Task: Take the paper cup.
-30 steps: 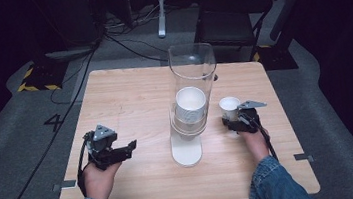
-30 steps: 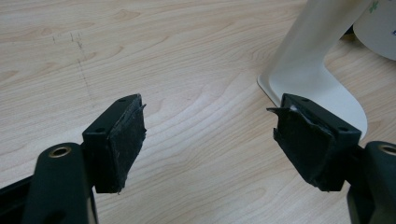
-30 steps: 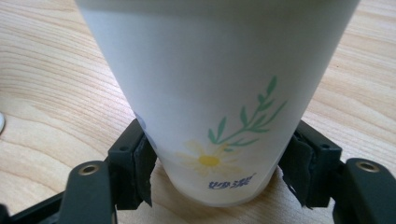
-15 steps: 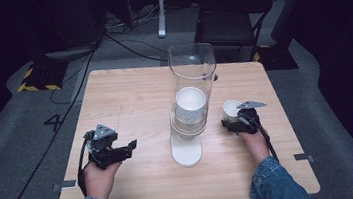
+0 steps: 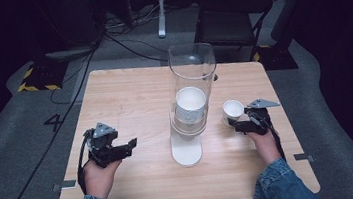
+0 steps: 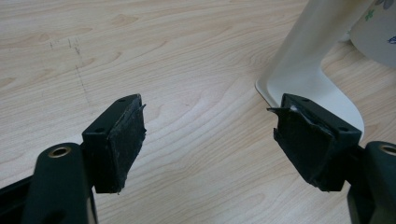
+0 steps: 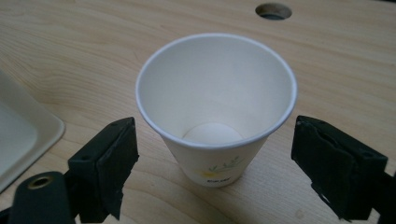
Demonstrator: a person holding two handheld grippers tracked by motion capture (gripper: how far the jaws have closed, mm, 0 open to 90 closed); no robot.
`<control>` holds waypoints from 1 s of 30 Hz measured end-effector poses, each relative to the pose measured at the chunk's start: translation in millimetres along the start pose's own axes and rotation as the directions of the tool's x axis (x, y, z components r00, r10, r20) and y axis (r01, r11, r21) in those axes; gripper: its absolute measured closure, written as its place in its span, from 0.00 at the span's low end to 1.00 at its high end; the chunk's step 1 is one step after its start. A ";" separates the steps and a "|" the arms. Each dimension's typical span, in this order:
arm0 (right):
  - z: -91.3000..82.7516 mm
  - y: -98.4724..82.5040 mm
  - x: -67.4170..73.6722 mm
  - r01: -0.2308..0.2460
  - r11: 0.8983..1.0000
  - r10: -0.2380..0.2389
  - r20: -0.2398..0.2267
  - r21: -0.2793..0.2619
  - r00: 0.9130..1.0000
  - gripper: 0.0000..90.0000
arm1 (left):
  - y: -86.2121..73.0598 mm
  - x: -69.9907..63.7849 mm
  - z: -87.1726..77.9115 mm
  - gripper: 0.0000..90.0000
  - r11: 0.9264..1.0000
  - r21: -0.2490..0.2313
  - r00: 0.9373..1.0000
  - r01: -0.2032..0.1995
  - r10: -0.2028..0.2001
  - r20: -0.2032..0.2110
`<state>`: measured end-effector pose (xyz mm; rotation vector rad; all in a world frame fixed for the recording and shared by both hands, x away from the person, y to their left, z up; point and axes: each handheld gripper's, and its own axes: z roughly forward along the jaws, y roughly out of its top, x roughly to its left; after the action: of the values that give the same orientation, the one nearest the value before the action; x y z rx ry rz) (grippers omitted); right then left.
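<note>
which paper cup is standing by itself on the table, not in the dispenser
The single paper cup in front of the right gripper, standing upright on the table between its open jaws. The other cups sit stacked inside the clear dispenser.

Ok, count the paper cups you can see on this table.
2 visible for certain. One paper cup stands upright on the table between the open jaws of the right gripper. Another cup sits in the clear dispenser; more may be nested beneath it.

One loose paper cup (image 5: 232, 110); one cup dispenser (image 5: 192, 102); two grippers.
</note>
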<state>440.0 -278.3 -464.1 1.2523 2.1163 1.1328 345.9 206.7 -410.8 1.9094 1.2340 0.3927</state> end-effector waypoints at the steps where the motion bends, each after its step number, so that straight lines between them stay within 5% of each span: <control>1: -8.8 3.2 0.6 0.003 1.000 -0.003 -0.001 -0.022 1.000 0.17 | 0.5 0.0 -0.5 0.27 1.000 0.003 1.000 0.001 -0.001 0.005; 20: -86.0 27.3 -12.5 0.020 0.996 -0.025 -0.050 -0.089 0.998 0.16 | 3.6 3.4 1.4 0.20 1.000 0.002 0.999 -0.029 0.029 -0.042; 26: -103.5 28.6 -23.3 0.055 0.996 -0.056 -0.018 -0.074 0.998 0.17 | 3.6 9.0 3.1 0.18 0.999 0.016 0.996 -0.042 0.043 -0.075; 30: -110.8 26.9 -32.7 0.053 0.996 -0.052 0.014 -0.073 0.999 0.17 | 2.7 12.2 5.2 0.18 0.999 0.018 0.990 -0.037 0.039 -0.135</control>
<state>392.8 -347.2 -379.9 1.1607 2.0670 1.1673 356.6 214.4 -413.9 1.9489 1.2925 0.5413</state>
